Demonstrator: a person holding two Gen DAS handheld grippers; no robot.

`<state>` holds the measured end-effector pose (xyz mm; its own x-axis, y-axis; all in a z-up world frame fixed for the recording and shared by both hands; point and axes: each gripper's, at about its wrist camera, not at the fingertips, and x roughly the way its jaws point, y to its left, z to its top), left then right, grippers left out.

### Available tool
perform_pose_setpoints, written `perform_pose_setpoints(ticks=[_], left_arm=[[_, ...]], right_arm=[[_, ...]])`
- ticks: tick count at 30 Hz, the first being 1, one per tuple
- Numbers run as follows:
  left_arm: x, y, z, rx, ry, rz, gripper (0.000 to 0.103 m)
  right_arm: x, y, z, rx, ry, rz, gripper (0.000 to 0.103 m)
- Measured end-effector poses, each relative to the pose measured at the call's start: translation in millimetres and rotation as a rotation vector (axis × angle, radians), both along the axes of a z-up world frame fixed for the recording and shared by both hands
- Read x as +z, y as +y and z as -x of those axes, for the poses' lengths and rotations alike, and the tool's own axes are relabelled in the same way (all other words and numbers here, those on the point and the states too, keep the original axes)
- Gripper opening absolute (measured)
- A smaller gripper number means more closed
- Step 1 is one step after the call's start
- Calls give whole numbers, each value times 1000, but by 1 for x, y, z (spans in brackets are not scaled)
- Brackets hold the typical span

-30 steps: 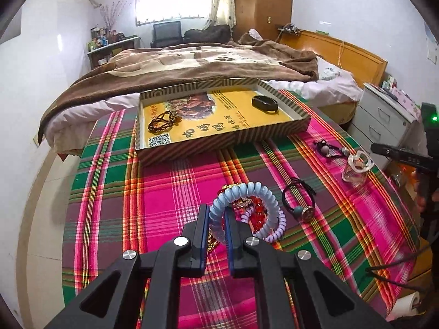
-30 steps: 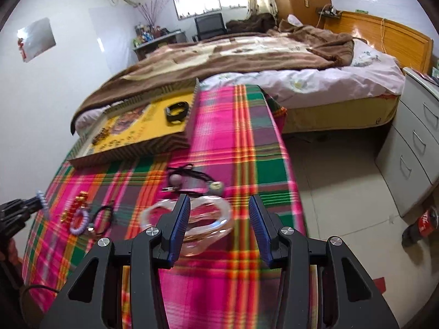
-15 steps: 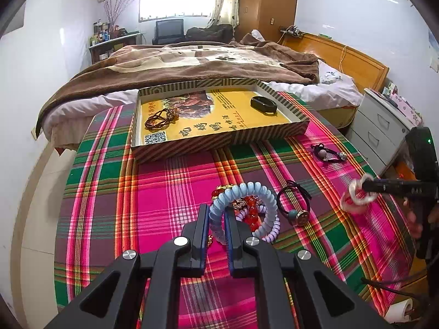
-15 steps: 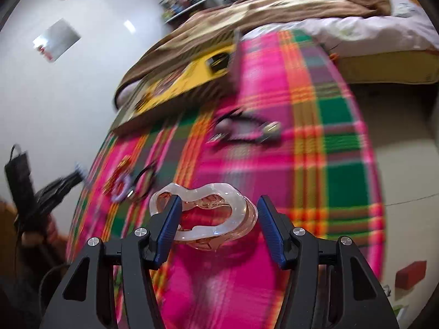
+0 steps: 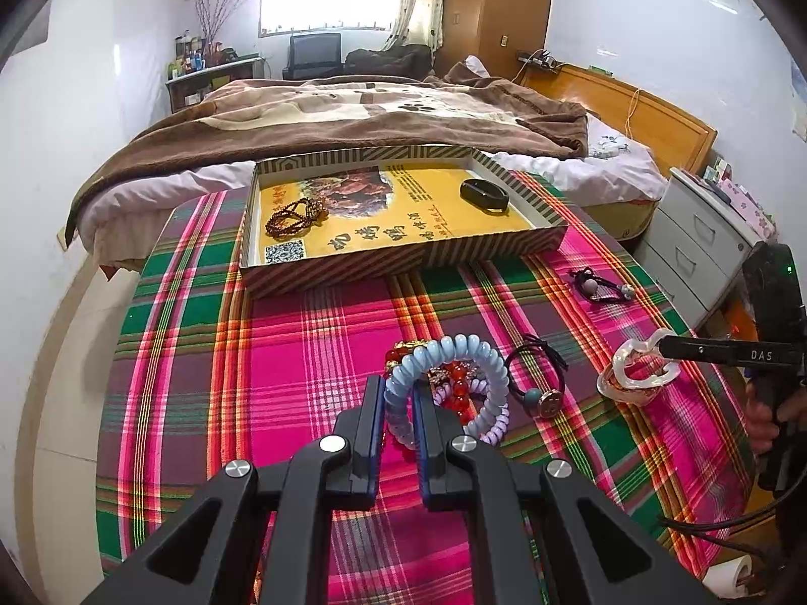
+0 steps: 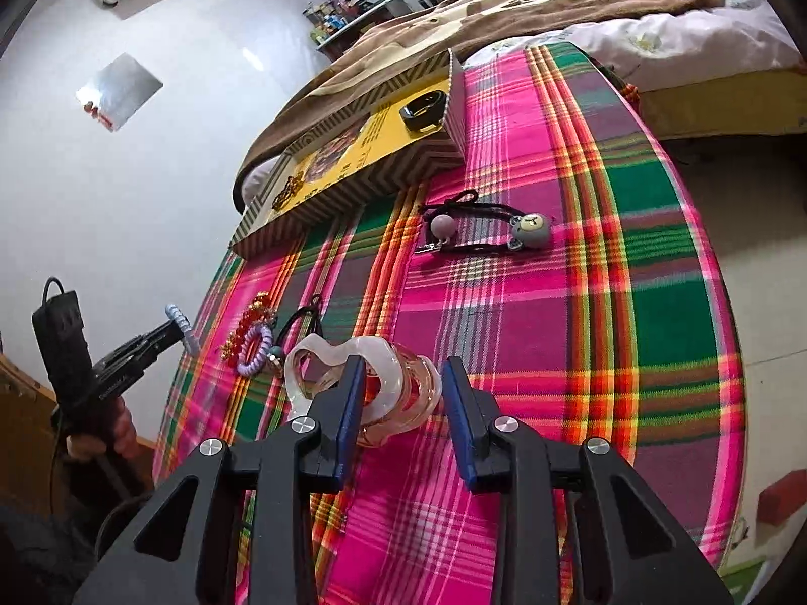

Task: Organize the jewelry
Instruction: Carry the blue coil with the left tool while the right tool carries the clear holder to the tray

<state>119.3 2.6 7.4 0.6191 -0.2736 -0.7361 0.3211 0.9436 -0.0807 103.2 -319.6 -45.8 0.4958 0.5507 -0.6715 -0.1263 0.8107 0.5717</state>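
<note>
My left gripper [image 5: 398, 403] is shut on a light-blue spiral bracelet [image 5: 444, 358], held above the plaid tablecloth. Under it lie a red bead bracelet [image 5: 454, 378] and a lilac spiral band [image 5: 492, 421]. My right gripper [image 6: 401, 385] is shut on clear wavy bangles [image 6: 363, 383], which also show in the left wrist view [image 5: 638, 370], lifted off the cloth. The striped cardboard tray [image 5: 403, 257] at the back holds a brown bead bracelet [image 5: 295, 217] and a black band [image 5: 484, 195].
A black hair tie with a charm [image 5: 537, 378] lies right of the bracelets. Black hair ties with a bear charm [image 6: 484, 232] lie near the tray. A bed [image 5: 353, 116] stands behind the table and white drawers [image 5: 706, 247] to the right.
The right gripper has lifted the clear bangles off the cloth and turned toward the tray. The left gripper has kept hold of the blue spiral bracelet and risen a little.
</note>
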Motion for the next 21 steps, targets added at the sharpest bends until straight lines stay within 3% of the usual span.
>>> perform_pose_setpoints(ticks=[11,21], left_arm=[[8,-1,2,0,-15,5,11],[32,-8,-9,-17,-53,9,11]], right_arm=[[8,-21,10,-74,-69,-142,31],[45,-28,-5,-147,-142,-110,31]])
